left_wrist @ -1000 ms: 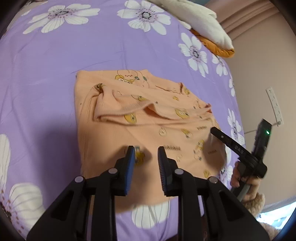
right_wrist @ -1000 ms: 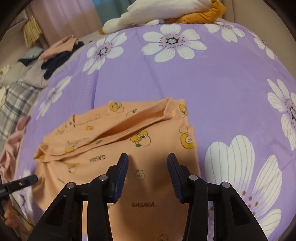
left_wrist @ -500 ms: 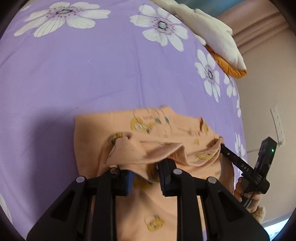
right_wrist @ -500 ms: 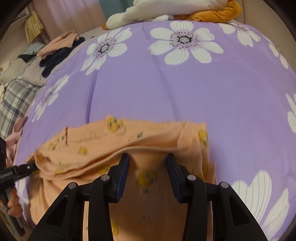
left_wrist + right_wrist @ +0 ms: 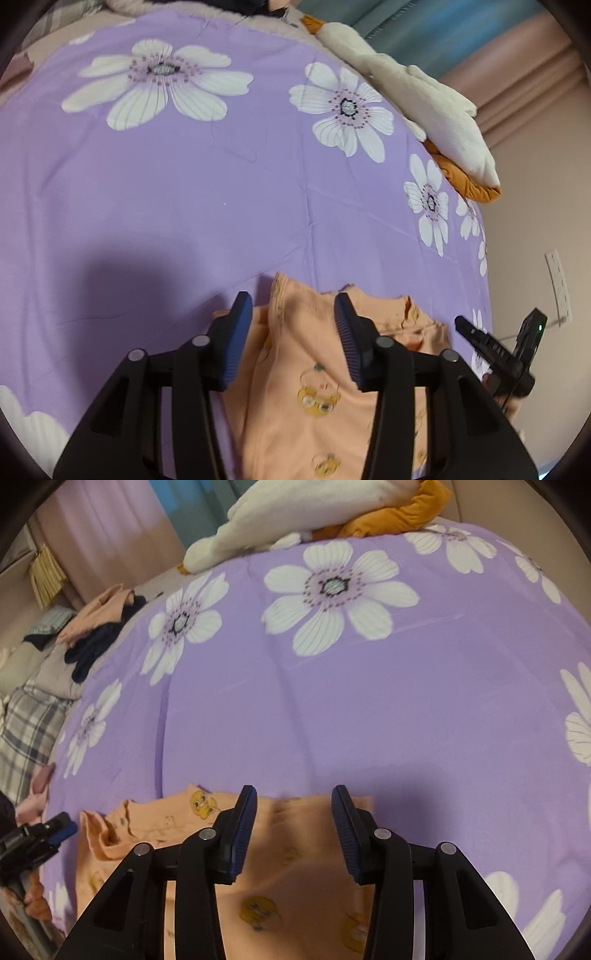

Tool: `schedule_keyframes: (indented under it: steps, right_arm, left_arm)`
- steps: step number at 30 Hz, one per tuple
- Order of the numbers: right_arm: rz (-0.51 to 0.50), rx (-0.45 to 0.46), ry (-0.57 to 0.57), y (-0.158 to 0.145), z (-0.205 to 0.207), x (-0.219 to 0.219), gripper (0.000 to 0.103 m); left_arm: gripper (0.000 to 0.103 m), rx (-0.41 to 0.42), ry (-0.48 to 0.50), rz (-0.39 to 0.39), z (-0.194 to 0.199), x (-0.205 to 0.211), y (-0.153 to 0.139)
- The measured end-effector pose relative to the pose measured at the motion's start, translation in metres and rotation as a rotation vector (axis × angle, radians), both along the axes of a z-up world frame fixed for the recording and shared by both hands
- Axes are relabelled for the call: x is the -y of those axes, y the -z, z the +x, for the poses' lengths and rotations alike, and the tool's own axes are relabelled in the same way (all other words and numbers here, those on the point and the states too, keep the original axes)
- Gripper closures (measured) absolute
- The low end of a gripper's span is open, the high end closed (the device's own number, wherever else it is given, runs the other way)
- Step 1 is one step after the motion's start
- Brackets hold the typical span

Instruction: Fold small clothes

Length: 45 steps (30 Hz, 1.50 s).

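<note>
The peach garment (image 5: 314,387) with yellow cartoon prints lies folded under and between both tongs, its folded edge near their tips. The left gripper (image 5: 293,325) is opening, cloth between the jaws but unpinched; the right gripper (image 5: 293,819) stands apart, gripping nothing. Beyond the tips stretches a purple flowered bedspread (image 5: 332,701), with a cream-and-orange plush (image 5: 424,107) at its far edge.

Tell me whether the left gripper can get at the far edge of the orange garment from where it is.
Probably yes: the left gripper is opening right over the orange garment's far edge, with nothing in between; the right gripper stands off to the side.
</note>
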State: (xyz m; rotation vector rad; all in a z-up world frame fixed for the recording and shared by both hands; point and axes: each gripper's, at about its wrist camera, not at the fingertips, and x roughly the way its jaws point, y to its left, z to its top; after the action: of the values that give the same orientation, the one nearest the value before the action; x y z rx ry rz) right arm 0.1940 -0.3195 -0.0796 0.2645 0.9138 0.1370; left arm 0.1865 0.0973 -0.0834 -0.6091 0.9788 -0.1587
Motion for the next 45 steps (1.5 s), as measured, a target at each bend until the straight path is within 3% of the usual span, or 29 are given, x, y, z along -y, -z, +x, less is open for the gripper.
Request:
schedule_keyframes:
  steps: [7, 12, 14, 15, 17, 18, 26, 36, 41, 42, 45]
  right_arm:
    - [0.023, -0.043, -0.030, 0.006, -0.003, 0.015, 0.059]
    - [-0.020, -0.089, -0.062, 0.022, 0.005, -0.003, 0.059]
    - [-0.030, -0.089, -0.076, 0.026, 0.007, -0.009, 0.059]
    - [-0.044, -0.086, -0.072, 0.028, 0.008, -0.010, 0.062]
    - [-0.073, -0.082, -0.068, 0.029, 0.010, -0.012, 0.094]
    - [-0.075, -0.072, -0.062, 0.027, 0.010, -0.012, 0.096]
    - [0.052, 0.063, 0.025, -0.008, 0.004, 0.014, 0.098]
    - [0.013, -0.074, 0.076, 0.039, 0.027, 0.014, 0.098]
    - [-0.074, -0.069, 0.071, 0.035, 0.026, 0.006, 0.098]
    - [-0.093, -0.070, 0.067, 0.033, 0.025, 0.004, 0.098]
    - [-0.125, -0.081, 0.060, 0.027, 0.020, 0.001, 0.094]
  left_arm:
    - [0.055, 0.000, 0.080, 0.029, -0.011, 0.007, 0.004]
    - [0.057, -0.086, 0.107, 0.008, 0.007, 0.017, 0.031]
    - [0.066, -0.071, 0.098, 0.011, 0.009, 0.020, 0.035]
    - [0.071, -0.060, 0.092, 0.007, 0.010, 0.021, 0.036]
    - [0.094, -0.055, 0.070, -0.008, 0.013, 0.020, 0.039]
    - [0.098, -0.055, 0.057, -0.004, 0.013, 0.019, 0.041]
    - [0.097, -0.025, 0.004, 0.077, 0.009, 0.014, 0.036]
    - [0.094, -0.057, -0.019, 0.085, 0.011, 0.010, 0.043]
    - [0.094, -0.064, -0.028, 0.114, 0.006, 0.013, 0.035]
    - [0.092, -0.069, -0.030, 0.122, 0.004, 0.013, 0.032]
    - [0.071, -0.053, -0.035, 0.125, -0.011, 0.014, 0.019]
